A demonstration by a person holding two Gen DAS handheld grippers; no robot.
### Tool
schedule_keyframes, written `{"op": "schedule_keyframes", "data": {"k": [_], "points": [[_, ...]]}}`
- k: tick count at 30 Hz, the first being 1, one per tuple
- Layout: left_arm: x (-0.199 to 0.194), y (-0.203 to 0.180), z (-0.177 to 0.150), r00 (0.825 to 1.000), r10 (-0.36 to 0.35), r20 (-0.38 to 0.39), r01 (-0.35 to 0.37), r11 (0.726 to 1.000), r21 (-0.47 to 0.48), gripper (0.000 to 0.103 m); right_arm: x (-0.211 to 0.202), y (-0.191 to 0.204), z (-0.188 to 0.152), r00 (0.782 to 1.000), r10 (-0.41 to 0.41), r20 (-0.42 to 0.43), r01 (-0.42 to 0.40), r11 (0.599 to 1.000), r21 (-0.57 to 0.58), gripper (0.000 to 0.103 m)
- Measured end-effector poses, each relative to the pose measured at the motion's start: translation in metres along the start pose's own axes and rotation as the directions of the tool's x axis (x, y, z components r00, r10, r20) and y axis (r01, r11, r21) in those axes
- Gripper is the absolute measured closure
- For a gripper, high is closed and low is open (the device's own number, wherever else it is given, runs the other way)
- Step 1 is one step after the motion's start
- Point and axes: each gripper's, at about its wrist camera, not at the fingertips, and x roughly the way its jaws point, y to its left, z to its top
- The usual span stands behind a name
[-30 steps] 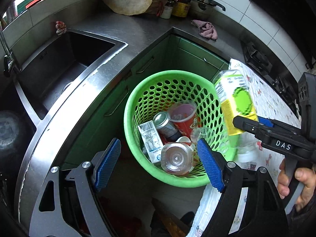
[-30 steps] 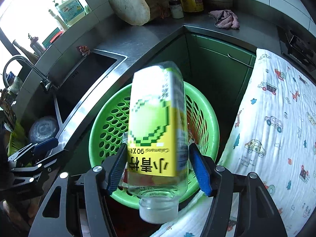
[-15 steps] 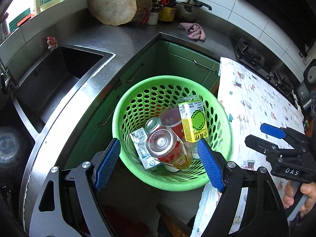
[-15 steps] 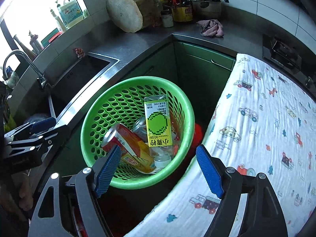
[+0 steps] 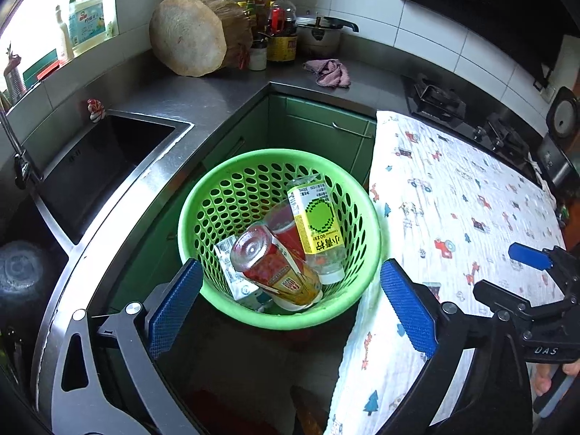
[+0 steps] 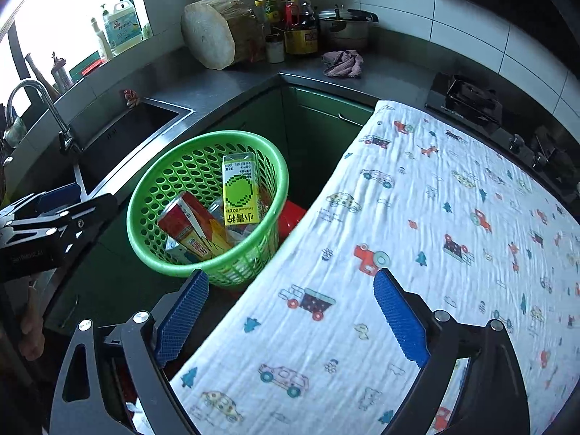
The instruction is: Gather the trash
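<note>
- Trash lay gathered in the green perforated basket (image 5: 279, 311), which stood on the floor in the inner corner of the counter, between the sink (image 5: 105, 159) and the cloth-covered surface (image 6: 435, 235).
- Inside it, a bottle with a yellow-green label (image 5: 318, 223) leaned cap-down against the wall nearest the cloth; a bottle with a red and orange label (image 5: 279, 272) lay tilted beside it, its base turned upward; a small white carton (image 5: 232, 275) sat wedged by the near wall, with a red cup (image 5: 286, 232) behind.
- Judging by the printed cloth, no loose trash remained on the part that showed, so the collecting looked done or nearly so; the far end of the cloth was out of view and cannot be vouched for.
- Left gripper (image 5: 290, 301) hung above the near rim of the basket, its jaws having just been opening and now spread wide, nothing between the blue pads (image 5: 177, 301) and nothing touched.
- Right gripper (image 6: 290, 315) hung over the cloth's near edge, jaws likewise just opening to a wide spread, empty, clear of the cloth as far as could be seen.
</note>
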Motion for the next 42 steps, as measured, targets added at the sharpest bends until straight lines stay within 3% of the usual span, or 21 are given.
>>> {"op": "schedule_keyframes", "data": {"k": [4,20,31,38,42], "points": [[-0.016,-0.016,-0.016,0.999,0.029,0.022,-0.03,0.999,0.019,0.005,-0.022,-0.013,-0.026,1.0,-0.01,0.007,0.009,1.0,0.019,0.012],[-0.078,-0.063,-0.085,0.996,0.013,0.083,-0.02,0.997,0.08,0.005,-0.102,-0.051,-0.106,0.997,-0.027,0.069,0.018,0.992,0.124,0.01],[-0.108,-0.094,-0.122,0.997,-0.039,0.073,0.032,0.995,0.1,0.005,-0.135,-0.062,-0.139,0.994,-0.035,0.102,0.019,0.988,0.153,0.01],[-0.118,-0.11,-0.134,0.997,0.013,0.077,-0.023,0.991,0.13,0.005,-0.147,-0.068,-0.157,0.994,-0.031,0.107,0.013,0.986,0.166,0.01],[-0.124,-0.114,-0.138,0.996,-0.002,0.088,-0.009,0.991,0.131,0.005,-0.154,-0.07,-0.164,0.993,-0.036,0.113,0.016,0.986,0.167,0.01]]}}
